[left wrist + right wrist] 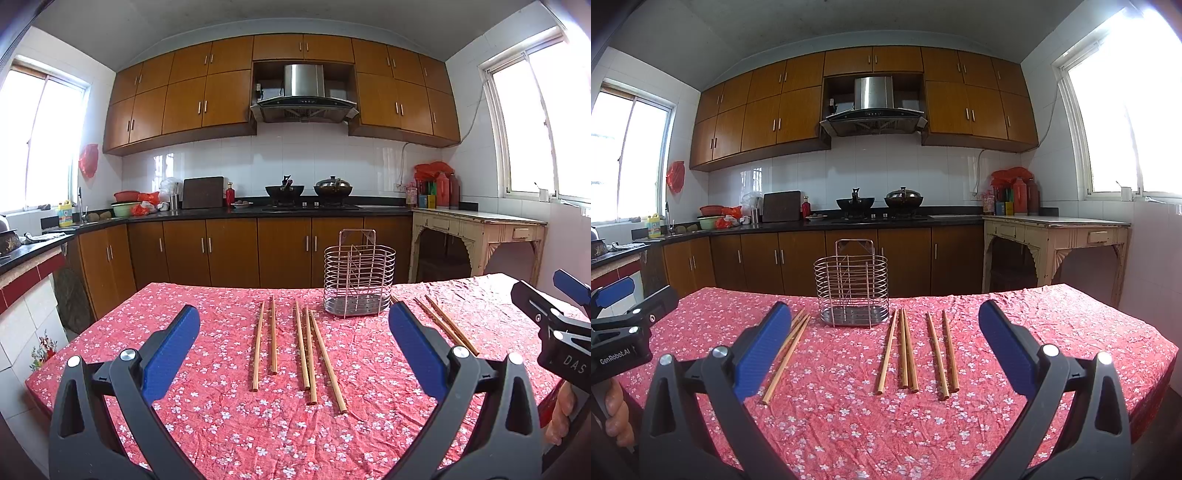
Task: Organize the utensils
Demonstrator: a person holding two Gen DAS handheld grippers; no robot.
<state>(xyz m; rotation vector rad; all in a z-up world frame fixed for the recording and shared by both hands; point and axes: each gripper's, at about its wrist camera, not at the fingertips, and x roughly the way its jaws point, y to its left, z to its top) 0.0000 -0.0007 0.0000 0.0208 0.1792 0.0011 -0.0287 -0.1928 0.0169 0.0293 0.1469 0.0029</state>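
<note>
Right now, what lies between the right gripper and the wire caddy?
Only bare floral tablecloth separates the right gripper from the wire caddy, in the right wrist view; chopsticks flank it.

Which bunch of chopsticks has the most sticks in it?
The middle bunch, lying right in front of the wire holder. It has three sticks; the other bunches show only two each.

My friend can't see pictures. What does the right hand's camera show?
Wooden chopsticks lie flat on a red flowered tablecloth, in front of an upright, empty wire utensil holder. The right gripper hovers above the table with its blue fingers wide open, holding nothing. The left gripper shows at the left edge, with a kitchen behind.
</note>
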